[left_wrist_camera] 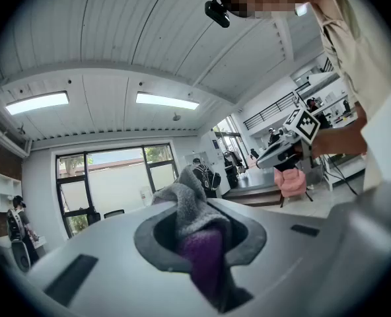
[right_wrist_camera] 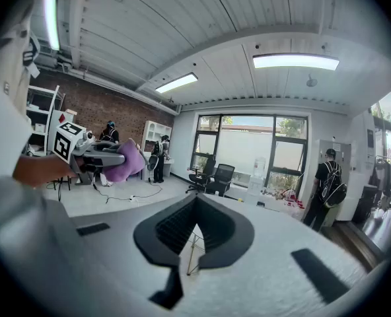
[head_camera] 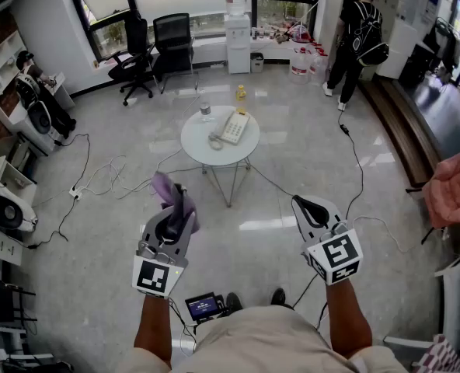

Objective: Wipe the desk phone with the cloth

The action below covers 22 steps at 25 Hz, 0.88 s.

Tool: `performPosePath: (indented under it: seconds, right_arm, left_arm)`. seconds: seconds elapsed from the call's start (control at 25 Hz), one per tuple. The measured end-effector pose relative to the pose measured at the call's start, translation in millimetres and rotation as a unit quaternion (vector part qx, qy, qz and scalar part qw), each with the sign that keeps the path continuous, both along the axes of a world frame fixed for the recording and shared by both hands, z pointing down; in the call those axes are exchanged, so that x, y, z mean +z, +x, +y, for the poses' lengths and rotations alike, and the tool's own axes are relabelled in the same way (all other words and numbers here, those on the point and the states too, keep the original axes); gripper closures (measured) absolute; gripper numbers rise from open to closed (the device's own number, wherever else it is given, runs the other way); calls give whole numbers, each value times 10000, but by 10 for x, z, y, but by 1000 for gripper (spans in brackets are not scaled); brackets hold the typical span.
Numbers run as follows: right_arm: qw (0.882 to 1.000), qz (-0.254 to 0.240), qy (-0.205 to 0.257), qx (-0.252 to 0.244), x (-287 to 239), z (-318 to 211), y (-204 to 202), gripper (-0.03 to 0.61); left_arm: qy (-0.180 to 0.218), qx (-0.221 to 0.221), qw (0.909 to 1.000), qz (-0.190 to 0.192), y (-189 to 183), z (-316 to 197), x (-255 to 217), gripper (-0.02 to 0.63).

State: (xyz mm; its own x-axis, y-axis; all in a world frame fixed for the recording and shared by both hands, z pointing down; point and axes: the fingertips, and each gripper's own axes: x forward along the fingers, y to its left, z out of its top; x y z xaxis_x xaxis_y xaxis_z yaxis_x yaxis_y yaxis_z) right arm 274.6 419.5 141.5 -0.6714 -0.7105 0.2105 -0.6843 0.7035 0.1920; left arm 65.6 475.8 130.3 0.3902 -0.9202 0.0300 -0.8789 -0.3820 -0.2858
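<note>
In the head view, the person is standing well back from the small round white worktop (head_camera: 195, 144), where the cream desk phone (head_camera: 235, 126) is lying right of centre, with a small clear bottle (head_camera: 206, 112) standing to its left at the far edge. The left gripper (head_camera: 175, 207) is carrying the bunched purple and grey cloth (head_camera: 165, 188) out in front, and the right gripper (head_camera: 308, 207) is hovering well apart from it. In the left gripper view, the jaws are pinching the cloth, which is bulging out above and below them. In the right gripper view, the jaws are pressing fully together with nothing between them. Loose cables (head_camera: 108, 171) are trailing over the floor around the worktop, so stepping in could be catching a foot. A hard wipe could also be knocking the handset off or toppling the bottle, and a fold pinched this lightly may be slipping free.
</note>
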Motion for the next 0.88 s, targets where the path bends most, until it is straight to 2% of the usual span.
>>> performPosePath:
  seconds: [0.56,0.88]
  right_arm:
    - [9999,41,-90,123,124,-112,-151,588]
    - [9994,-19,-138,306,139,-125,-374,588]
  left_arm:
    - [-63,195,9998,34,-120,-144,145,554]
    - [-50,388,9992,130,-346,-188,197,554]
